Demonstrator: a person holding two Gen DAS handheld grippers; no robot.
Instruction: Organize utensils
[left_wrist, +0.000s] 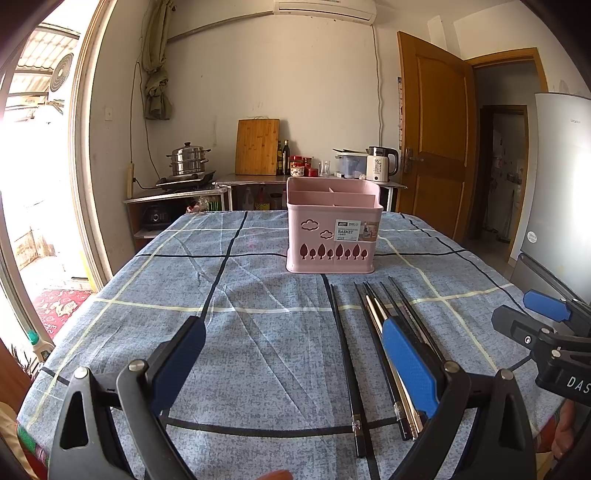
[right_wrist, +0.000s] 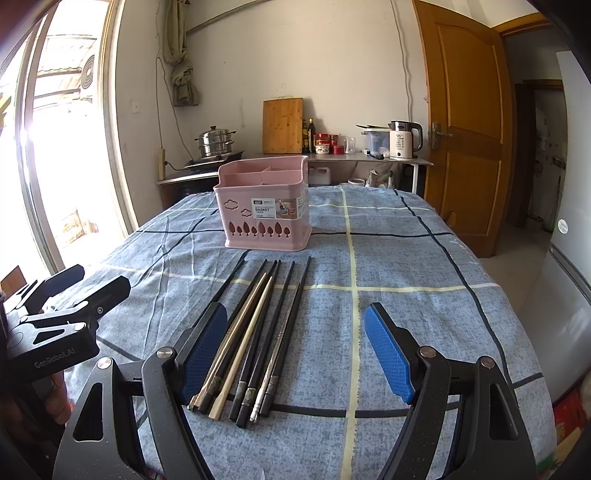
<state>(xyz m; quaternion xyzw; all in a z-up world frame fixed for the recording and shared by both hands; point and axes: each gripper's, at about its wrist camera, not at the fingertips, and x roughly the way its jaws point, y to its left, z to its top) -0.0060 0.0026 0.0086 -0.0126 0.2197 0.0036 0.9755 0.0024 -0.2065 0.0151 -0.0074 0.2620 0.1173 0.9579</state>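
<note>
In the left wrist view I see my left gripper (left_wrist: 291, 363) with its jaws spread wide, and nothing is between the blue pads (left_wrist: 408, 369). It is above the blue checked tablecloth (left_wrist: 147, 280). The chopsticks (left_wrist: 373, 332) lie on the cloth in front, under the right pad and beside it, with one black stick a little apart on the left. Their tips point to the pink basket (left_wrist: 332, 230), which stands upright further back on the table, near the tips but not touching them. At the right edge I see a part of my right gripper (left_wrist: 546, 321).

In the right wrist view my right gripper (right_wrist: 295, 350) is also wide open and holds nothing. The chopsticks (right_wrist: 258, 332) lie as a loose bundle just beside its left pad (right_wrist: 205, 350); most are black, one is pale wood, some look metallic. The pink basket (right_wrist: 264, 208) has dividers inside, and I cannot see anything in its compartments. My left gripper (right_wrist: 74, 291) shows at the left edge; from this angle I cannot tell how far it is open.
</note>
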